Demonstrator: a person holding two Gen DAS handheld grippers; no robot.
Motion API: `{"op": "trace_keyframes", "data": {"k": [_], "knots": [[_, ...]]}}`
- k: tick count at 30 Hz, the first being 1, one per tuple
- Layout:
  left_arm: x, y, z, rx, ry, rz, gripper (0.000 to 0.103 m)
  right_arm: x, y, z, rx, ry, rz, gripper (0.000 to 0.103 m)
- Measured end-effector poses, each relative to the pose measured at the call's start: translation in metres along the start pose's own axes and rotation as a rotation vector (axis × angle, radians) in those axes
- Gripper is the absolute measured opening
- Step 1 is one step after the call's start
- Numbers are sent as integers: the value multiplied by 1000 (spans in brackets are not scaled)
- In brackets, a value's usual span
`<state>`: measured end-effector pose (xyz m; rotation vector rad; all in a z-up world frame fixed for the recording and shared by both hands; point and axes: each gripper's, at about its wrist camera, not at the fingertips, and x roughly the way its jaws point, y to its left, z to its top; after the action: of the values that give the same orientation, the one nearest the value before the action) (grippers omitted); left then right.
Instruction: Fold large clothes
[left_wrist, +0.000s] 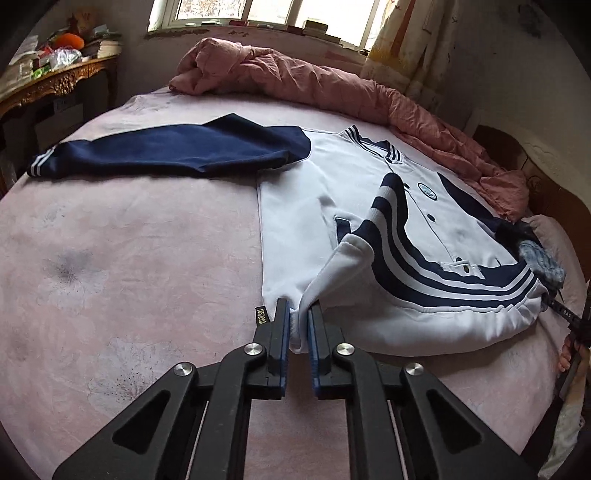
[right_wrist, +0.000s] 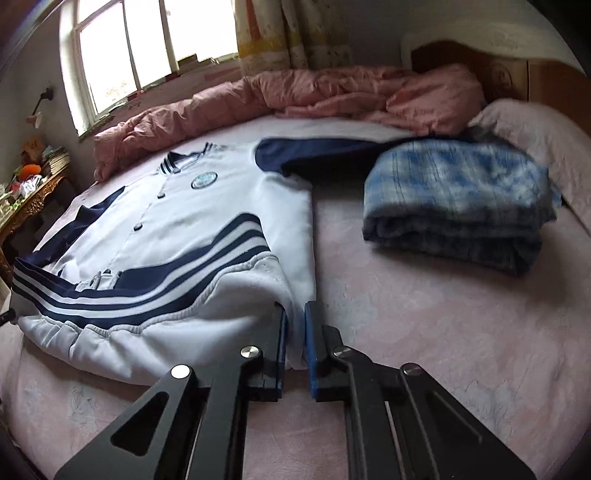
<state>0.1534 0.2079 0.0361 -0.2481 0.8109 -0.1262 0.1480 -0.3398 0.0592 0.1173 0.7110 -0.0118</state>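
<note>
A white jacket (left_wrist: 332, 206) with navy sleeves and a navy-striped hem lies front up on the pink bed sheet (left_wrist: 129, 258). Its hem is lifted and turned up over the body. One navy sleeve (left_wrist: 166, 151) stretches out to the left. My left gripper (left_wrist: 297, 314) is shut on the jacket's left hem corner. My right gripper (right_wrist: 295, 314) is shut on the right hem corner of the jacket (right_wrist: 207, 206). The other navy sleeve (right_wrist: 325, 151) runs back toward the folded garment. The right gripper also shows at the right edge of the left wrist view (left_wrist: 576, 325).
A folded blue plaid garment (right_wrist: 454, 199) lies on the bed to the right of the jacket. A crumpled pink quilt (left_wrist: 314, 85) runs along the far side under the window. A gilt side table (left_wrist: 55, 81) with clutter stands at the left. A pillow (right_wrist: 535, 136) lies by the headboard.
</note>
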Motion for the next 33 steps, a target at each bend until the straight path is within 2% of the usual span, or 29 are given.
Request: {"op": "trace_keyframes", "data": {"k": [2, 3, 6, 7, 8, 11, 12, 13, 14, 15, 16, 17, 18, 19, 20, 21, 24, 25, 26, 28, 30, 33], "knots": [[1, 11, 2, -37, 4, 0, 9, -3, 4, 3, -20, -27, -30, 10], [1, 15, 2, -49, -5, 27, 10, -2, 2, 5, -14, -21, -34, 10], [-3, 18, 7, 7, -70, 200, 9, -1, -5, 8, 21, -10, -30, 10], [-2, 20, 7, 18, -64, 201, 9, -1, -6, 8, 18, -9, -32, 10], [-3, 24, 6, 5, -54, 166, 9, -2, -7, 8, 16, -7, -31, 10], [-10, 22, 1, -8, -41, 25, 10, -4, -13, 5, 42, 13, 9, 10], [-14, 16, 0, 12, -36, 3, 17, -5, -15, 4, 53, 17, 19, 10], [-16, 8, -2, 37, -32, -9, 34, -7, -17, 3, 64, 19, 33, 10], [-18, 2, -5, 57, -30, -11, 47, -8, -17, 2, 71, 21, 46, 10], [-19, -5, -7, 79, -24, 0, 65, -11, -18, 1, 74, 21, 53, 10], [-17, -10, -10, 105, -5, 28, 68, -13, -17, 0, 69, 22, 55, 13], [-12, -15, -13, 133, 34, 85, 68, -15, -15, -2, 55, 24, 50, 13], [-5, -18, -16, 156, 72, 173, 66, -16, -12, -5, 34, 24, 37, 14], [1, -20, -20, 179, 89, 256, 58, -17, -9, -8, 14, 24, 26, 14], [6, -19, -23, 195, 92, 284, 52, -16, -7, -11, -3, 32, 17, 14], [11, -16, -24, 192, 101, 266, 45, -14, -5, -14, -14, 46, 14, 14], [20, -10, -20, 161, 81, 156, 42, -9, 1, -17, -48, 73, 0, 14], [23, -12, -19, 176, 76, 147, 39, -10, 2, -17, -57, 65, -10, 14], [26, -15, -18, 197, 64, 156, 37, -11, 3, -17, -60, 58, -12, 14], [28, -17, -16, 196, 57, 187, 20, -11, 0, -17, -49, 59, -13, 14], [24, -10, -13, 153, 57, 213, 19, -11, -3, -17, -41, 60, -30, 14], [18, -3, -11, 169, 53, 284, 22, -15, -1, -18, -85, 27, -118, 14]]}}
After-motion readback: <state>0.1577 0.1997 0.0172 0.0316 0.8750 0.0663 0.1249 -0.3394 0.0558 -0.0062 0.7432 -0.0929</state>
